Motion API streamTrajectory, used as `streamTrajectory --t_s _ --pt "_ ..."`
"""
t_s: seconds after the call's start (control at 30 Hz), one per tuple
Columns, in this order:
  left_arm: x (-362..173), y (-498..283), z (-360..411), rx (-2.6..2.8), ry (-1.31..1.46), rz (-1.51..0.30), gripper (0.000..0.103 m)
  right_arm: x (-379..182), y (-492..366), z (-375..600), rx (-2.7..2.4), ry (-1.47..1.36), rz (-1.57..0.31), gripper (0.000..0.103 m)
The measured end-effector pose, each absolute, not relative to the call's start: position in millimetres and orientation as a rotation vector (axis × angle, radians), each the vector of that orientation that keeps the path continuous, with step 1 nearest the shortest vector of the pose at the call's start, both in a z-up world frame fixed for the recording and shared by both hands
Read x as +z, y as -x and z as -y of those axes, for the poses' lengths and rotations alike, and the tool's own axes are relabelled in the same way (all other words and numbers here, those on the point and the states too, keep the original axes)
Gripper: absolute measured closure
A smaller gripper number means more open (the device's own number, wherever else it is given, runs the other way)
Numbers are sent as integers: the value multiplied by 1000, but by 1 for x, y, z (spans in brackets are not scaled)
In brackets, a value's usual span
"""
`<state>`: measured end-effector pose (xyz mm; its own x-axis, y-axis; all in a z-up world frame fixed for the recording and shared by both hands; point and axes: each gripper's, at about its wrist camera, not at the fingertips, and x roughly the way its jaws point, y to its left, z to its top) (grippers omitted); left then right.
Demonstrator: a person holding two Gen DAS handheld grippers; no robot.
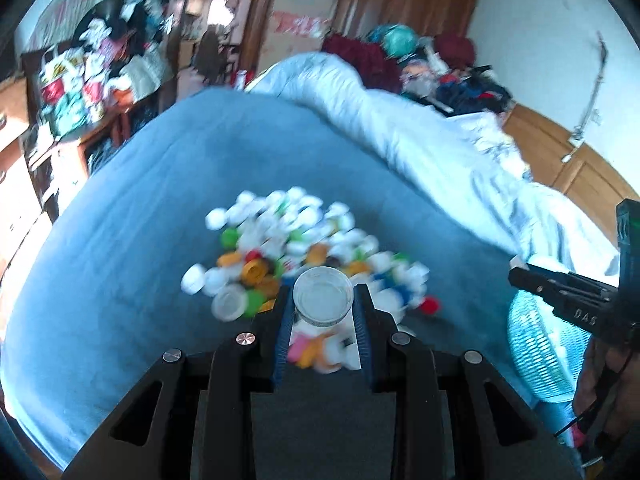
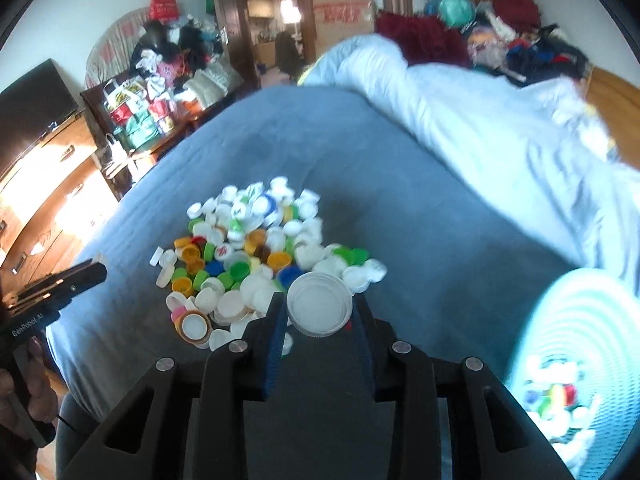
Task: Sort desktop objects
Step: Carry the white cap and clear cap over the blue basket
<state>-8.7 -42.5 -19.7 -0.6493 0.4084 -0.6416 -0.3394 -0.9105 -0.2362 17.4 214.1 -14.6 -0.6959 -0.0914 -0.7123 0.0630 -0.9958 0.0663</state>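
Observation:
A heap of bottle caps (image 2: 256, 256), white, green, orange and blue, lies on a blue bedspread (image 2: 420, 208); in the left wrist view the heap (image 1: 288, 248) is blurred. My left gripper (image 1: 323, 300) is shut on a clear round lid (image 1: 323, 295), held above the heap. My right gripper (image 2: 320, 310) is shut on a wide white cap (image 2: 320, 309), also lifted over the heap's near edge. Each gripper shows in the other's view: the right gripper (image 1: 560, 292) at the right edge, the left gripper (image 2: 60, 284) at the left edge.
A turquoise basket (image 2: 576, 344) holding several caps sits at the right, near the bedspread's front; it shows as (image 1: 536, 344) in the left view. A bunched pale quilt (image 2: 480, 112) lies across the far right. A cluttered wooden dresser (image 2: 60, 184) stands left.

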Motion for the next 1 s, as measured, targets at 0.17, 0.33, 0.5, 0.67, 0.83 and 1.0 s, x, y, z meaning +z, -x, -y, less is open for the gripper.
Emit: streamTrajectory --t_s 0.17,0.33,0.5,0.67,0.83,1.0 --pt "10 -5 -8 2459 939 43 78 16 -47 -238 -2905 -1144 40 68" --pt "30 -18 -69 2363 878 -19 78 35 -73 -273 -2994 -1125 62 68" --pt "46 -27 -122 2280 840 -61 78 50 -98 -311 -3087 -1112 94 68" --pt "52 -32 -158 2224 831 -81 78 56 -115 -341 -3149 -1111 122 68" --pt "60 -38 -185 2187 818 -95 78 57 -128 -363 -3185 -1119 150 68" --pt "69 -44 -214 2138 816 -123 78 60 -137 -380 -3210 -1129 181 68"
